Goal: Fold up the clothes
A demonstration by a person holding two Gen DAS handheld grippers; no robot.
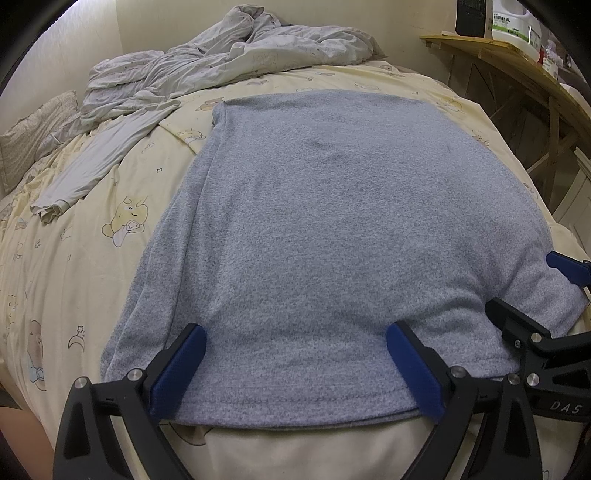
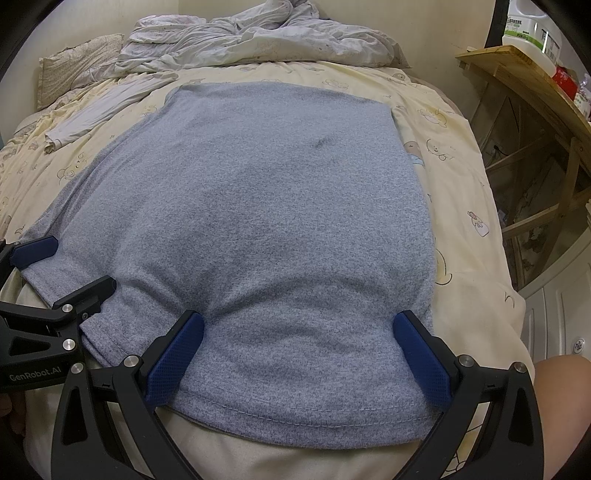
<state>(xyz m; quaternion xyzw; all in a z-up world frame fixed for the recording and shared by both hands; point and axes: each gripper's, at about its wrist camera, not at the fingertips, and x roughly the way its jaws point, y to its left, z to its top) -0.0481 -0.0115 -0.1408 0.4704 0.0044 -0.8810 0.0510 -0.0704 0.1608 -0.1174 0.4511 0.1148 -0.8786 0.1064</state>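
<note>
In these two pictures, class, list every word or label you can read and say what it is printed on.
"DAS" on the right gripper's black body.
"GenRobot.AI" on the left gripper's black body.
Detergent jug label on the wooden shelf: too small to read.

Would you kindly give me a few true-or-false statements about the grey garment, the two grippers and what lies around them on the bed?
1. The grey garment lies spread on the yellow cartoon-print bed sheet. True.
2. The left gripper is shut on a sock. False: its jaws stand open over the garment's near hem.
3. The right gripper is open too, at the same hem. True.
4. The crumpled pale duvet covers the grey garment. False: it is bunched at the far end of the bed, apart from it.
5. A wooden shelf holding a white bottle stands right of the bed. True.
</note>
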